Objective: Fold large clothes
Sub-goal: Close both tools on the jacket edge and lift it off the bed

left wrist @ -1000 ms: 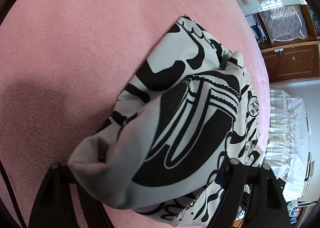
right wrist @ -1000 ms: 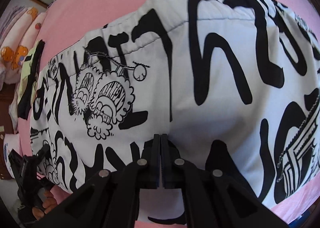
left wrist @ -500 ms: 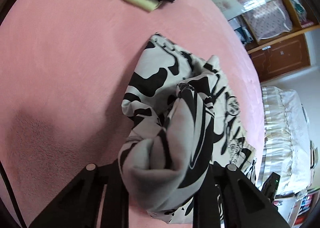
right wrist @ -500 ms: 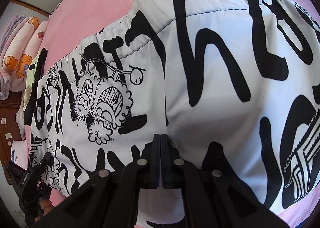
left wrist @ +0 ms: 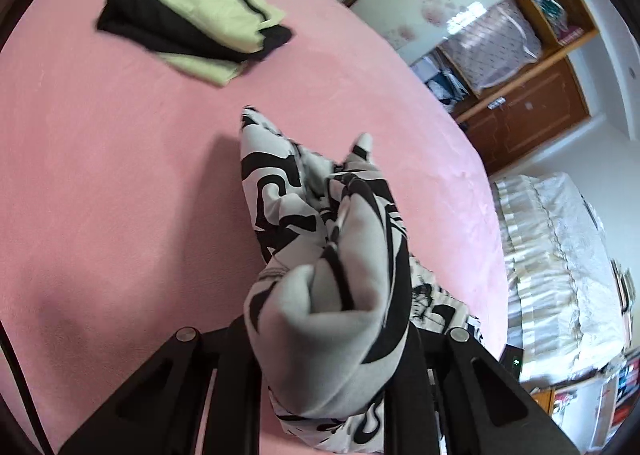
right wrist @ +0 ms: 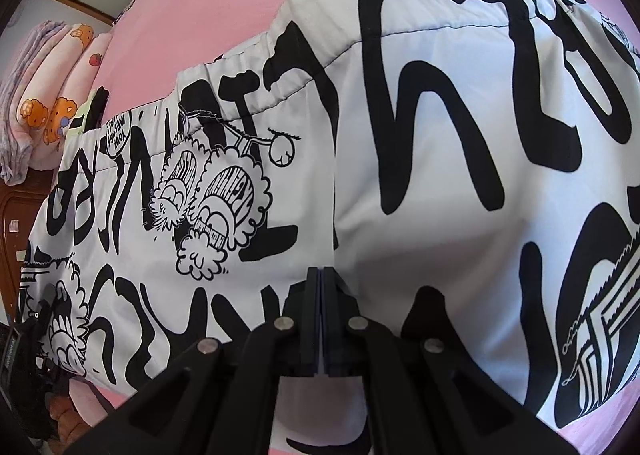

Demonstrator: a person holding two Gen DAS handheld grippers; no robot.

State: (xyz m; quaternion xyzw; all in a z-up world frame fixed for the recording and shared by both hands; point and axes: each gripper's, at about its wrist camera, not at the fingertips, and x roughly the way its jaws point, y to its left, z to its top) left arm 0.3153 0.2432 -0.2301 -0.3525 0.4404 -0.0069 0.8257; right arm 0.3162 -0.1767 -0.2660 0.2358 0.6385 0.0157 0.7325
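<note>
A white garment with black graffiti print lies on a pink bed. In the left wrist view my left gripper (left wrist: 328,339) is shut on a thick bunched fold of the garment (left wrist: 332,255) and holds it lifted off the bed (left wrist: 120,183). In the right wrist view the garment (right wrist: 400,135) is spread flat and fills the frame. My right gripper (right wrist: 322,287) is shut, its fingertips pressed together on the cloth near its lower edge; whether cloth is pinched between them I cannot tell.
A folded stack of lime-green and black clothes (left wrist: 192,19) lies at the far side of the bed. Pillows (right wrist: 48,95) are at the bedhead. A wooden wardrobe (left wrist: 520,95) and a white frilled cover (left wrist: 560,255) stand past the bed's right edge.
My left gripper has closed in on the cloth and lifted, gathering it from a wide drape into a narrow bunch. The right gripper has stayed shut and moved slightly closer.
</note>
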